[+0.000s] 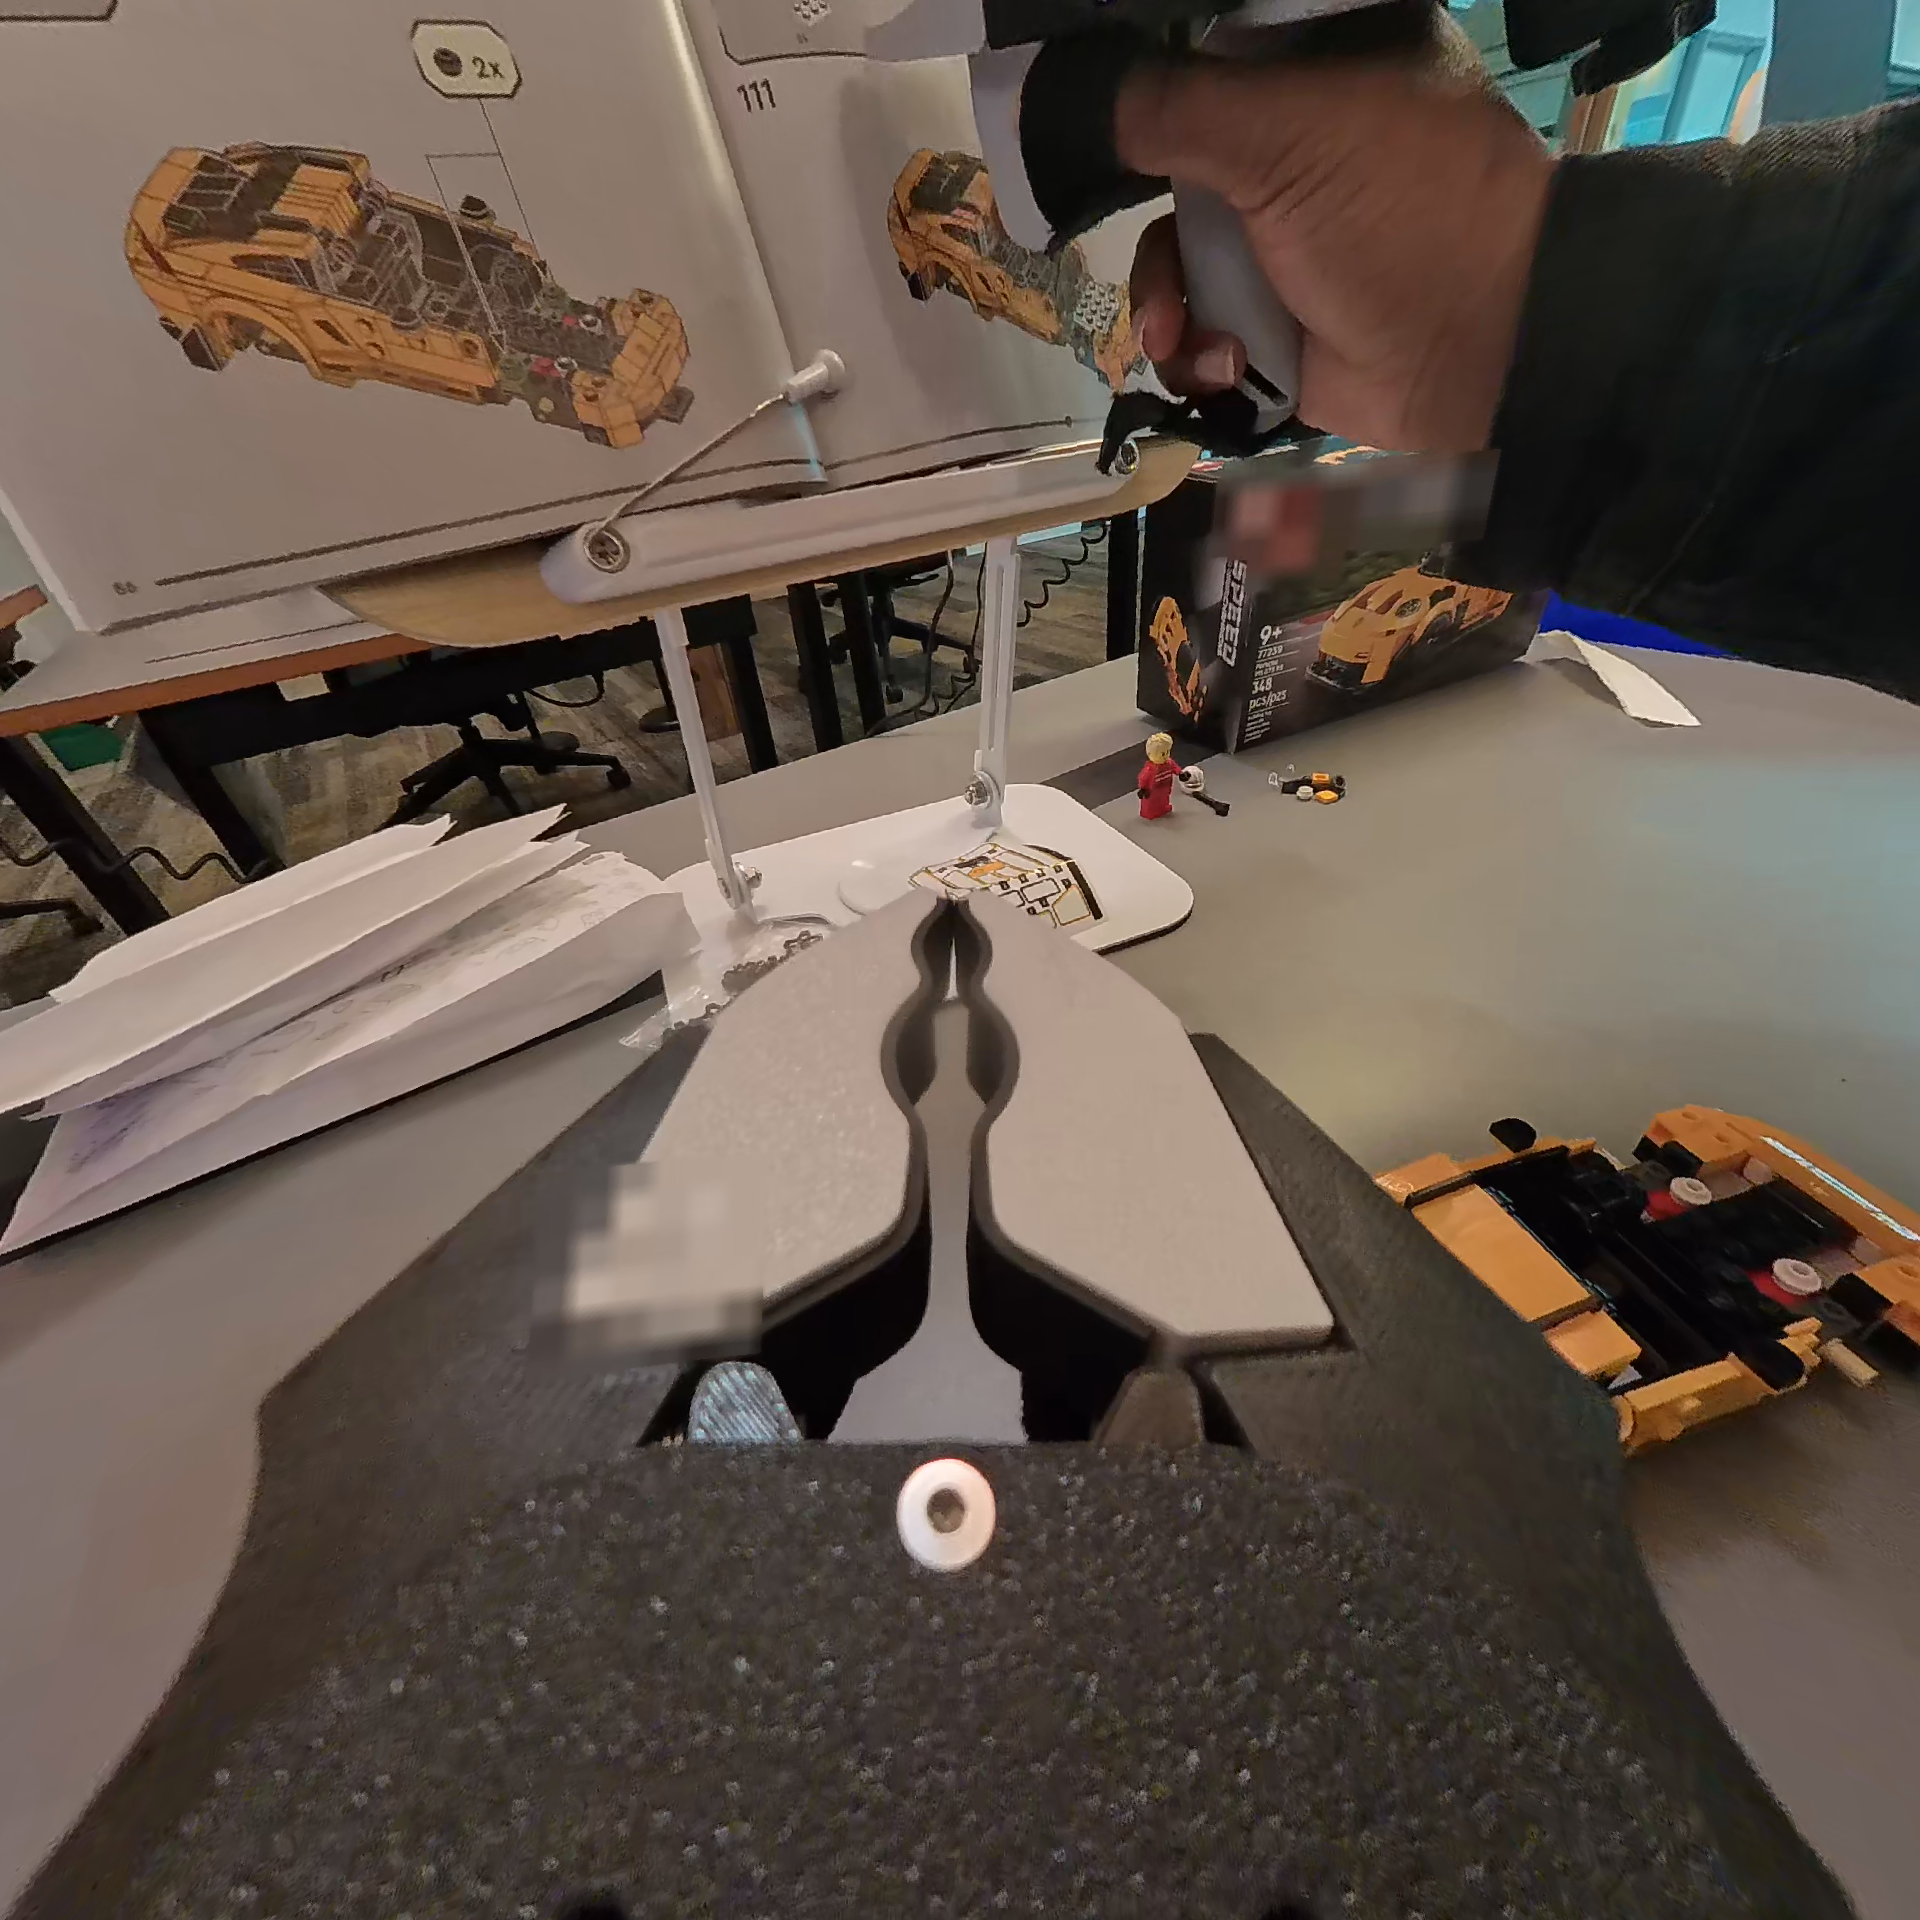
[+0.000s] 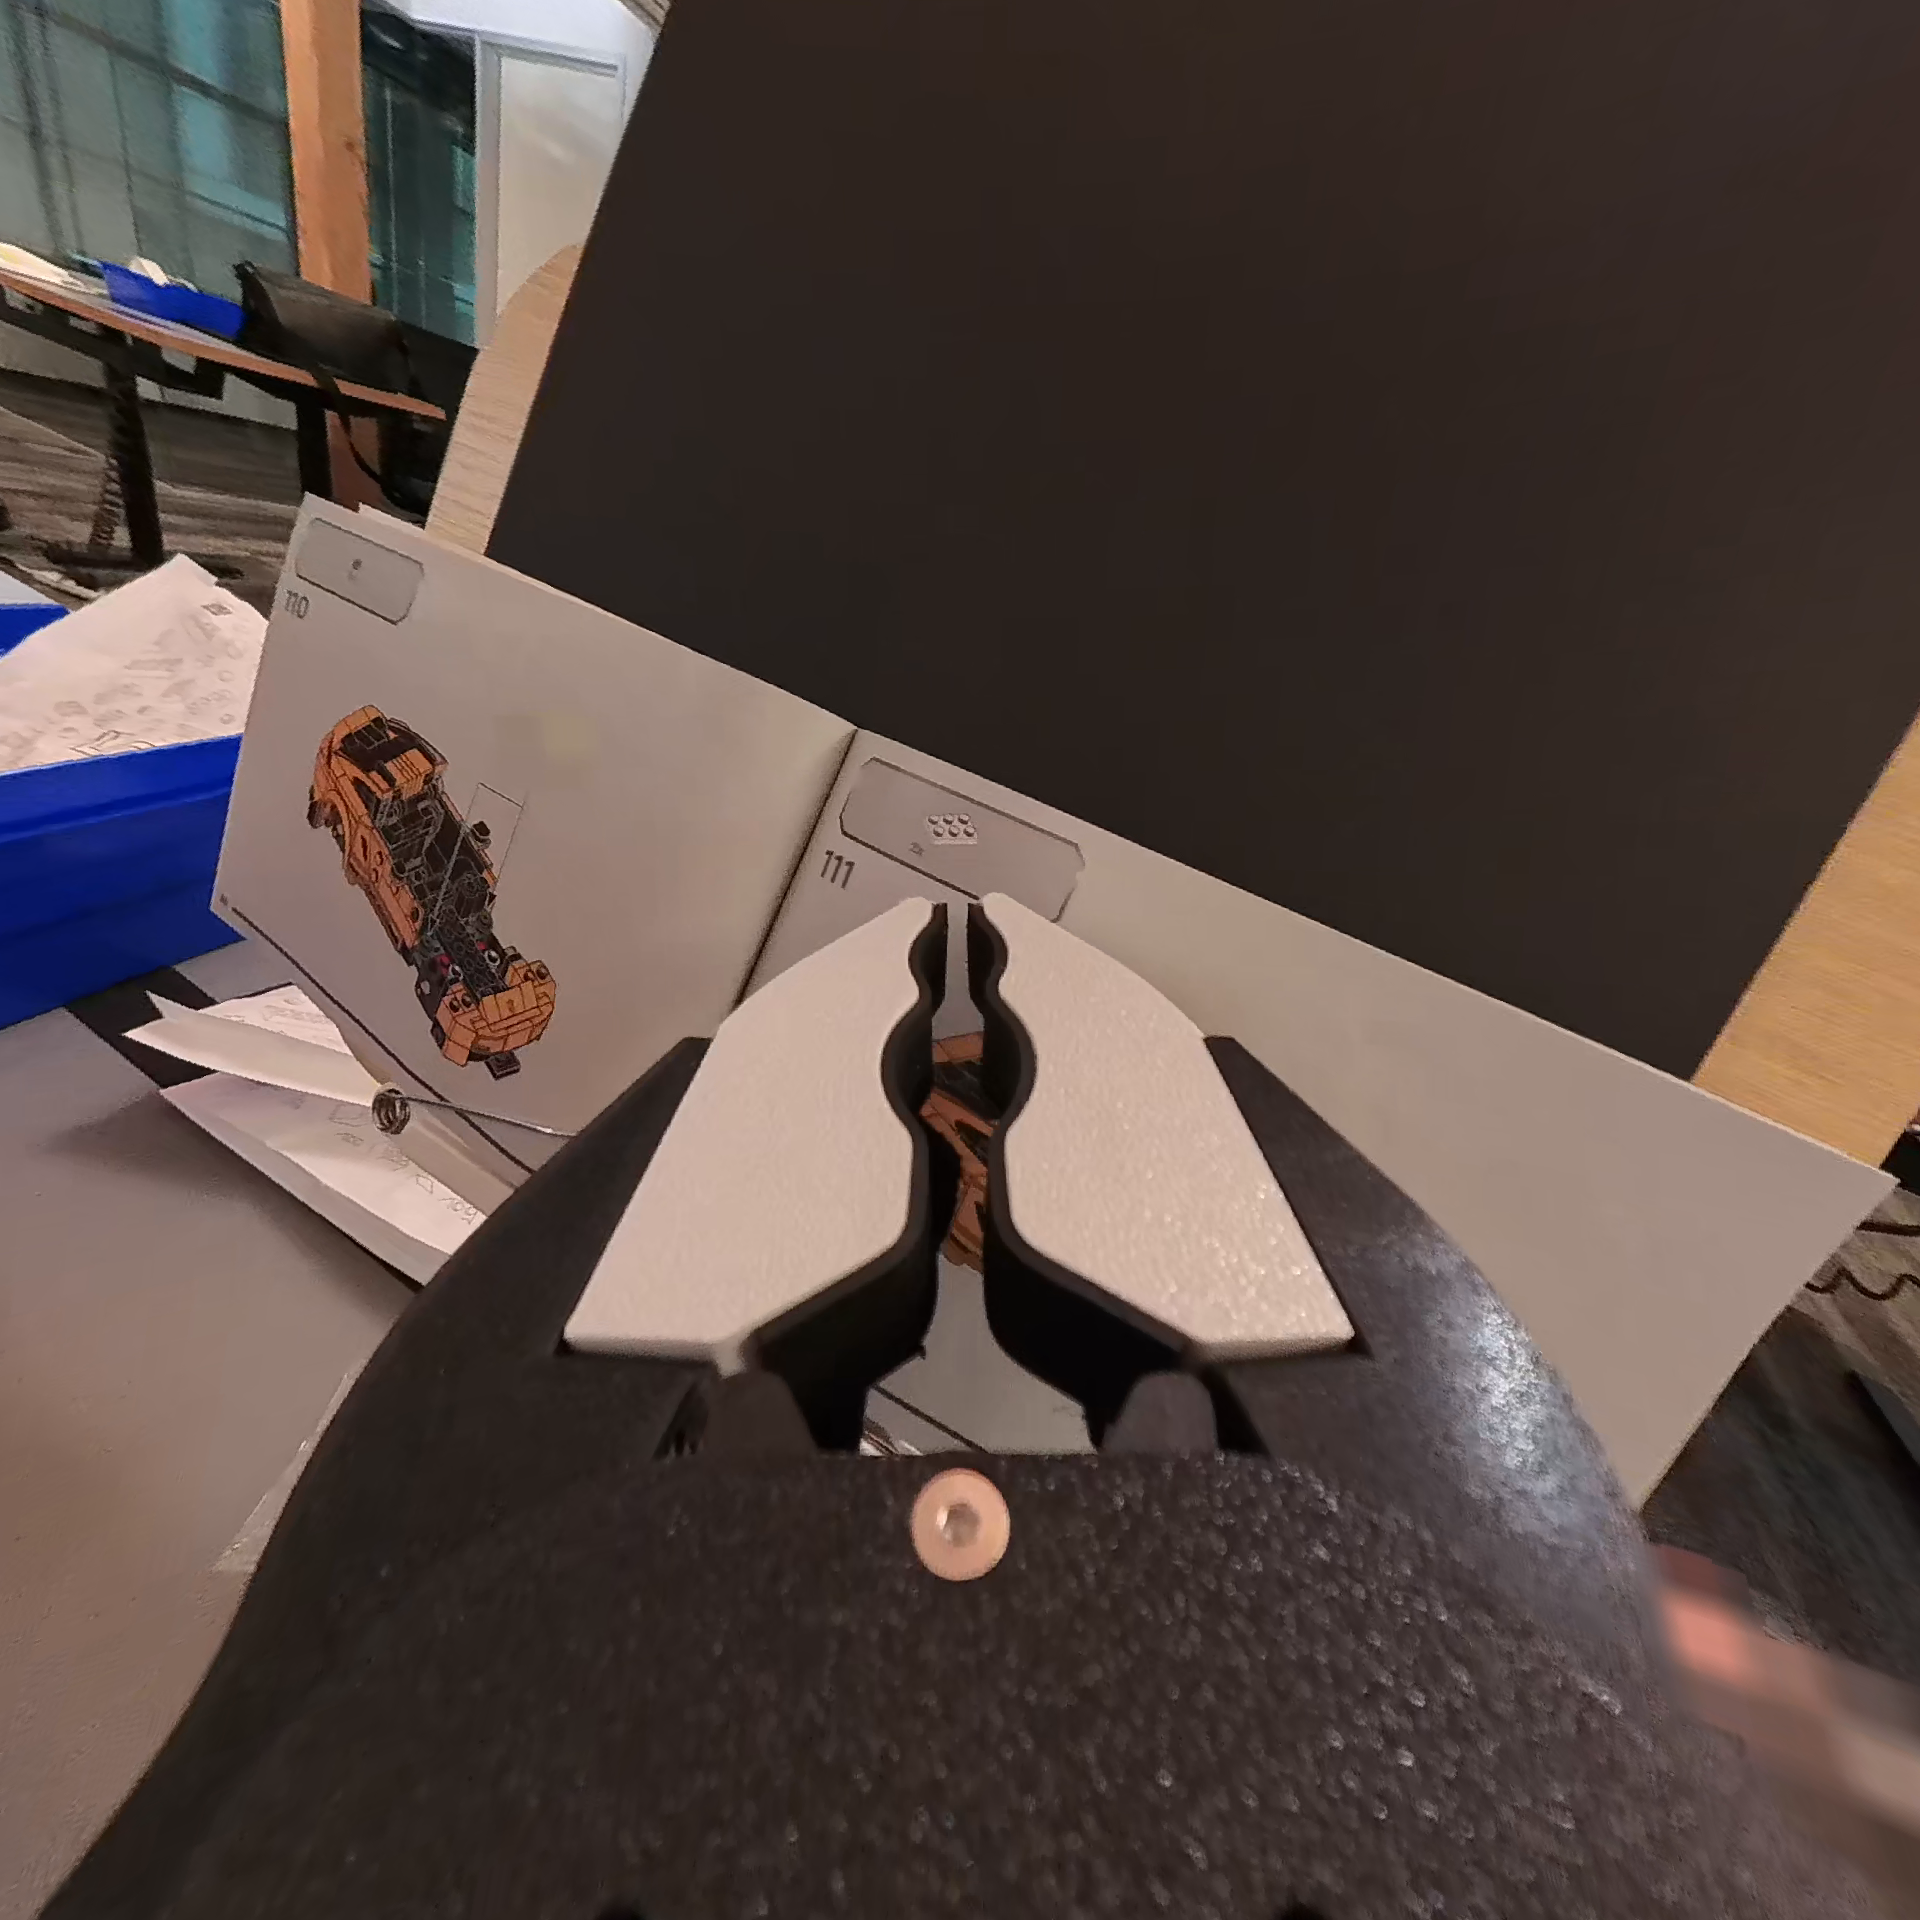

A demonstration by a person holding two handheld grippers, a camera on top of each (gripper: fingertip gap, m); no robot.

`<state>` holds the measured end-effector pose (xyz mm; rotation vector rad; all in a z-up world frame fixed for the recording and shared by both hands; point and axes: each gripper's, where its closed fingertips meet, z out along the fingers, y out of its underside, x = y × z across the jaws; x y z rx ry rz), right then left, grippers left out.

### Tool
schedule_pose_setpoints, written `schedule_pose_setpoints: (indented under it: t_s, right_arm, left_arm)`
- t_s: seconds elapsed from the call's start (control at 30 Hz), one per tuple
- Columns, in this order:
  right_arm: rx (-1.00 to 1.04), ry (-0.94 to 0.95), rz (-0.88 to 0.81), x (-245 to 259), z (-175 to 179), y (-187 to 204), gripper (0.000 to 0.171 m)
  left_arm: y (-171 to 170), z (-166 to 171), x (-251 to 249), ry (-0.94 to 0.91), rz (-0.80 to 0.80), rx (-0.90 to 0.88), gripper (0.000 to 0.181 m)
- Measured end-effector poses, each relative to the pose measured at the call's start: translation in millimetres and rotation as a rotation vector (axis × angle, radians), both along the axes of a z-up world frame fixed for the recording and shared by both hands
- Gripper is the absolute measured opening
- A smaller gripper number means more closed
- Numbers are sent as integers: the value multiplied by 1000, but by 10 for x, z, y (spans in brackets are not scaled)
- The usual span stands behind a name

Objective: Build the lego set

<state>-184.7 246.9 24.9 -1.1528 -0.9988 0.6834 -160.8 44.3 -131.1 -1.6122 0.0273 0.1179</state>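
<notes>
Closed left tongs (image 1: 953, 914); orange car (image 1: 1683, 1247) beside.

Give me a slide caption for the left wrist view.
Left gripper shut and empty over the table, half-built orange car at right, instruction booklet propped ahead.

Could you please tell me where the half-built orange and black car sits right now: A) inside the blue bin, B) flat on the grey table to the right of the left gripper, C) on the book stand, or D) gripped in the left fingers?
B: the car lies on the grey table, right of the shut, empty left gripper.
</notes>
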Motion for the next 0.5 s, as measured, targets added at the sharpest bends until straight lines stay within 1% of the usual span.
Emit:
schedule_pose_setpoints:
  t_s: [0.5]
  right_arm:
    - [-10,13,1,57,-39,31,3]
  left_arm:
    - [8,-27,9,2,-5,-9,0]
